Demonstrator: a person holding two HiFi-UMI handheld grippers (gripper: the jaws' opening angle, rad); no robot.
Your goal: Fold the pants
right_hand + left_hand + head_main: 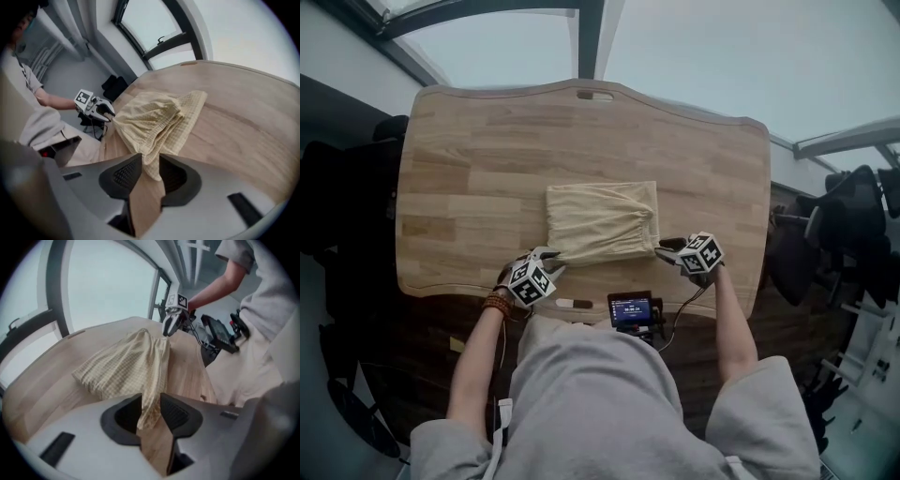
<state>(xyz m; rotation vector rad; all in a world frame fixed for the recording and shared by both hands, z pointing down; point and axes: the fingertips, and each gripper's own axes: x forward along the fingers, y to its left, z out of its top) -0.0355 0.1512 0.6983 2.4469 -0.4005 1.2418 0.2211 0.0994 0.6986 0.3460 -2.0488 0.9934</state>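
Hiding between jaws, seemingly: pants [602,223] corners.

Left hand-held gripper [151,411]: jaws clamped on a corner of the pants [122,369], with fabric pinched between the dark pads. The pants are pale yellow check, lying folded on the wooden tabletop [51,380]. Right hand-held gripper [168,330] sits at the far corner, tips at the cloth; grip unclear from here. A black device [218,333] is at the tabletop's right edge. The person's arm [220,284] is above it.
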